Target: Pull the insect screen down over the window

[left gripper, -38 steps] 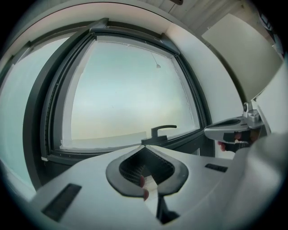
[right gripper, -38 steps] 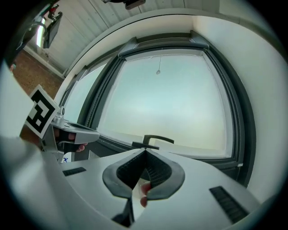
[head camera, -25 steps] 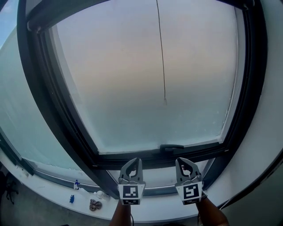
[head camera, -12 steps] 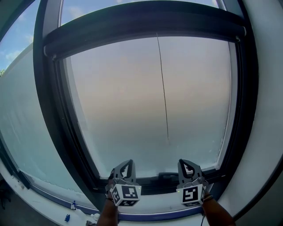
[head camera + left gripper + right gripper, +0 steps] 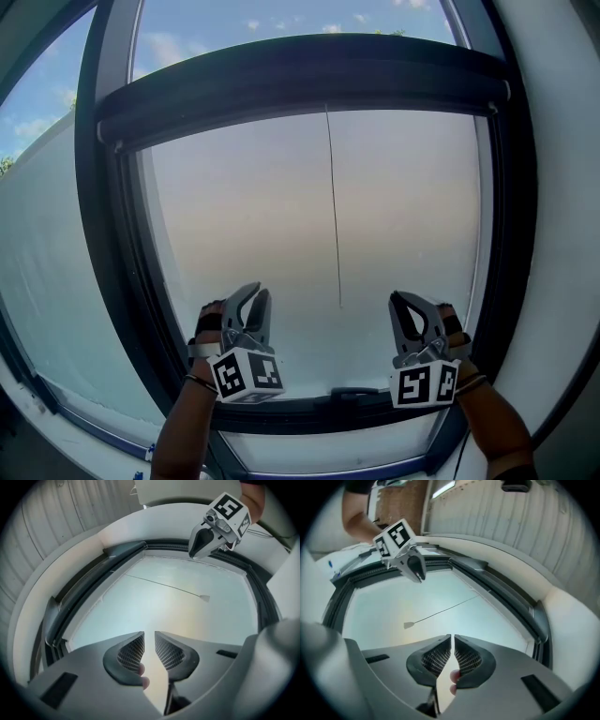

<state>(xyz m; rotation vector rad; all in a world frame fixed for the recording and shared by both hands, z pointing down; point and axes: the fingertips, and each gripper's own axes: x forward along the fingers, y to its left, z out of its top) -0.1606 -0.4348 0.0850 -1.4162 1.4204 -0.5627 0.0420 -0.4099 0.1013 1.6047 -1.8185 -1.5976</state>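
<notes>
The insect screen sits rolled up in a dark cassette (image 5: 309,73) across the top of the window. Its thin pull cord (image 5: 333,206) hangs down the frosted glass and ends in a small tab (image 5: 339,305). My left gripper (image 5: 255,292) is raised in front of the lower glass, left of the tab. Its jaws have just been opening: a narrow gap shows in the left gripper view (image 5: 149,633), with nothing in it. My right gripper (image 5: 405,300) is raised right of the tab and is shut (image 5: 452,637) on nothing. Neither touches the cord.
A dark frame (image 5: 105,244) surrounds the pane, with a handle (image 5: 354,394) on its lower rail. A white wall (image 5: 562,187) stands at the right. Another pane (image 5: 47,262) lies to the left. Blue sky (image 5: 281,17) shows above the cassette.
Both grippers have risen from the sill to in front of the lower glass and rolled. The view has tilted up, so the whole cassette and sky now show.
</notes>
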